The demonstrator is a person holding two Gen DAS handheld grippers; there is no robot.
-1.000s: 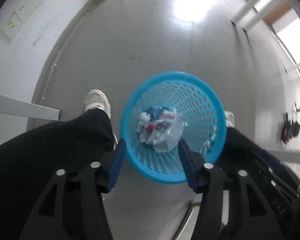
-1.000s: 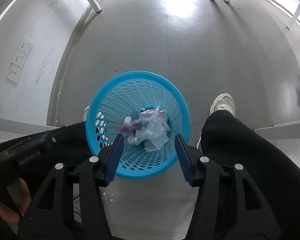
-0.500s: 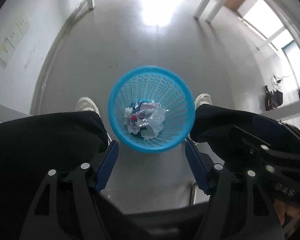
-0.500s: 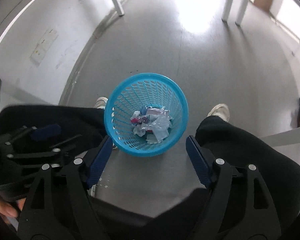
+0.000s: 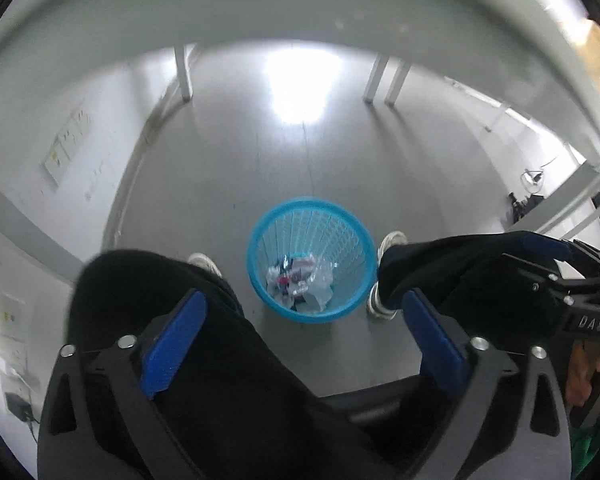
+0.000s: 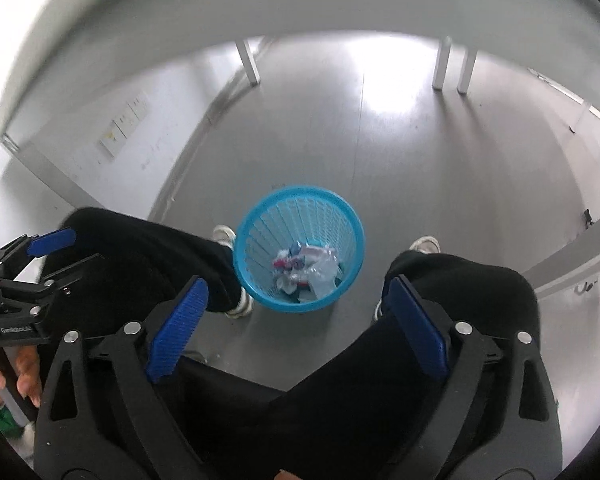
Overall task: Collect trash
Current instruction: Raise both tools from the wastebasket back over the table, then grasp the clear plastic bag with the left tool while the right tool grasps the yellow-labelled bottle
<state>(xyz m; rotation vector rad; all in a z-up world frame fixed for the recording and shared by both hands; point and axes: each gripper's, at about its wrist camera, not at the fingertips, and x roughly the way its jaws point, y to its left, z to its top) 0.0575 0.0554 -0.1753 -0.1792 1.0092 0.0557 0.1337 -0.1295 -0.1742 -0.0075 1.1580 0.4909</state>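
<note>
My left gripper (image 5: 304, 336) points steeply down at the floor, its jaws opening wide with nothing between them; my right gripper (image 6: 298, 320) does the same, also empty. Both have ribbed blue pads (image 5: 174, 340) on black frames studded with silver screws.

The crumpled trash (image 5: 300, 280) lies in the bottom of the blue plastic wastebasket (image 5: 256, 256), a round, tapering bin with slotted lattice walls and a smooth rim. It stands on the floor between my two white sneakers (image 6: 225, 236), well below both grippers. The trash is a mix of clear crinkled film, white scraps and a touch of red or pink; I cannot tell more.

Only the left wrist view shows my right gripper from the side (image 5: 556, 280), a black body with white lettering, held by my hand (image 5: 592, 372) at the right edge, plus a bit of green below it and something tan up in the top right corner. Only the right wrist view shows my left gripper from the side (image 6: 32, 276), with a small white label, and my fingers (image 6: 24, 372) wrapped around its handle at the left edge.

Both views share my black trousers (image 6: 440, 344), the glossy grey floor (image 6: 380, 152) with a bright glare patch, white table legs (image 6: 444, 68), the pale underside edge of a tabletop (image 5: 300, 12) arching overhead, and wall sockets (image 6: 126, 122) on the white wall to the left.
</note>
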